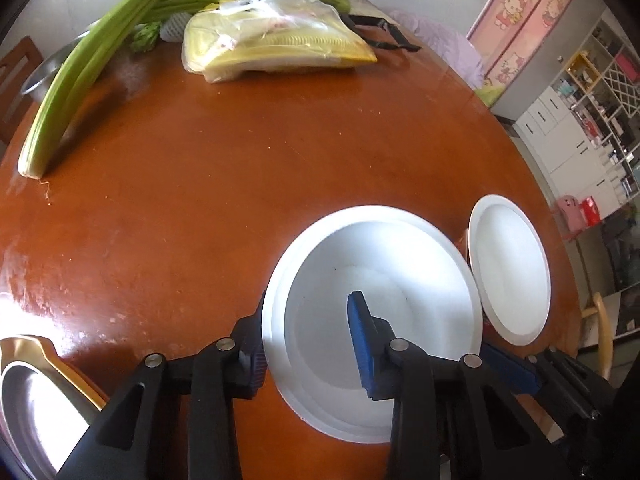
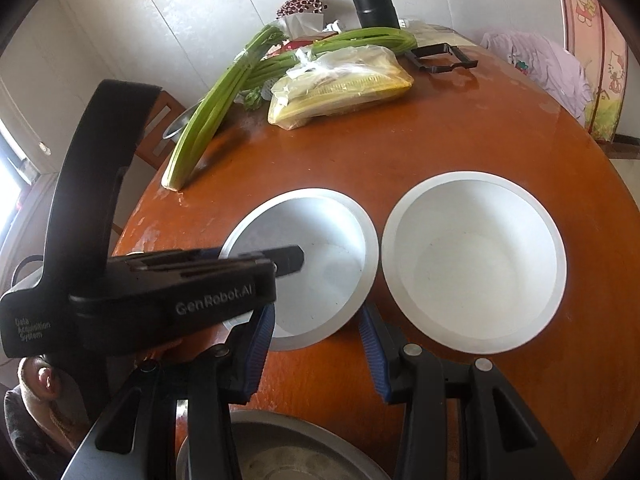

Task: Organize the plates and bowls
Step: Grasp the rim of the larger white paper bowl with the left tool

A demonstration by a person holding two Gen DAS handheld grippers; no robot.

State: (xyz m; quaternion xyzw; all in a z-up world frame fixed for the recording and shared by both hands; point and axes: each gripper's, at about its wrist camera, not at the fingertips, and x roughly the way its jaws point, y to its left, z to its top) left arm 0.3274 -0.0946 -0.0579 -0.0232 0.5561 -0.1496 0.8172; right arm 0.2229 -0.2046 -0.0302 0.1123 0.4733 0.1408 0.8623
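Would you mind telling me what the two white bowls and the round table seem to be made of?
Left white bowl and right white bowl: matte, uniformly white with thin, soft-edged rims, so probably plastic or melamine, though ceramic is possible. Table: reddish-brown wood under a glossy lacquer, judging by the faint grain and bright window glare.

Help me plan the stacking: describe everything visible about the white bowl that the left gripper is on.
The left white bowl is round, deep, matte white with a broad flat rim, empty and upright on the wooden table. The left gripper straddles its near wall, one blue-padded finger inside, the other outside, closed on the rim. A second white bowl stands just beside it, rims nearly touching.
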